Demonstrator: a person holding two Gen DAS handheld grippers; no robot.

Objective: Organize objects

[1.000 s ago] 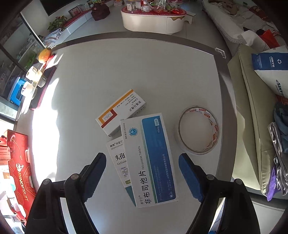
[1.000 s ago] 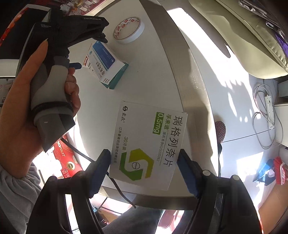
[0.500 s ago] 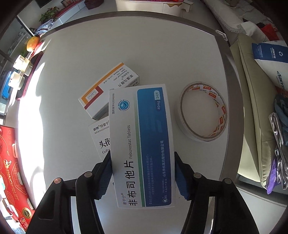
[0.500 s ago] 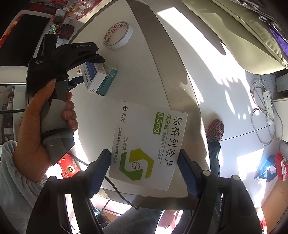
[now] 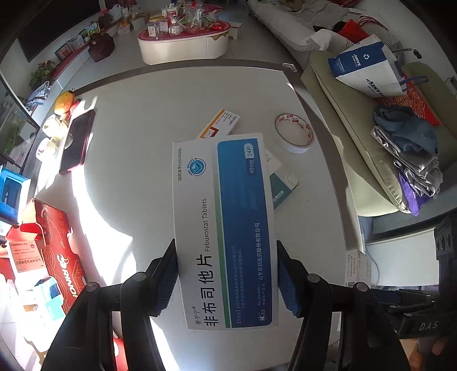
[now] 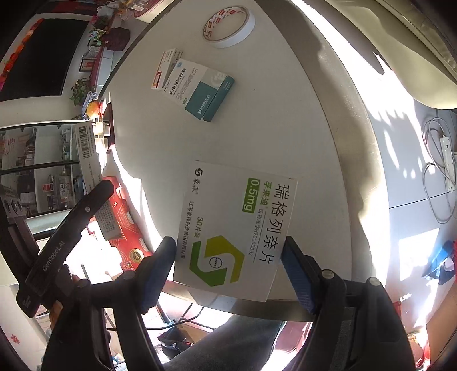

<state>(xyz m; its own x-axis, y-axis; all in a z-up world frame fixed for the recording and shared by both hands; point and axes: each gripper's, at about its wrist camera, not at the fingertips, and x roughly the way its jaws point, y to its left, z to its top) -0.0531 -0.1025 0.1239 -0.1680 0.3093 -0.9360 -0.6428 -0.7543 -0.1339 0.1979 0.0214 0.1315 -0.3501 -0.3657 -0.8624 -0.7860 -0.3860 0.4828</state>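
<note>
Left gripper (image 5: 227,274) clamped across the short width of the blue-and-white Febuxostat box (image 5: 224,231), pads pressing both long edges. The box fills the centre of the left wrist view and appears to be off the table, printed face up toward the camera. Gripping near one end leaves the far end free, which I judge would let it be set down flat beside or on another box.

Right gripper (image 6: 228,266) has its jaws closed on the white box with the green hexagon logo (image 6: 232,231), held at lower centre of the right wrist view, over the near rim of the table (image 6: 285,120). Seemingly waiting its turn.

Left on the table, at upper centre of the right view: a white-and-teal box (image 6: 200,90) lying partly over an orange-striped box (image 6: 165,67), with a roll of tape (image 6: 228,24) just beyond them near the top edge. My guess is these two form the start of a pile the held boxes will join.

Surface: round, pale, matte, with a dark metal band at the rim; hard sun patches toward the left.

Room: a dark phone (image 5: 75,141) and a fruit (image 5: 64,101) at the table's left edge, a red carton (image 5: 61,256) below on the left, a sofa (image 5: 351,125) with clothes on the right, a cluttered coffee table (image 5: 182,42) at the top.
</note>
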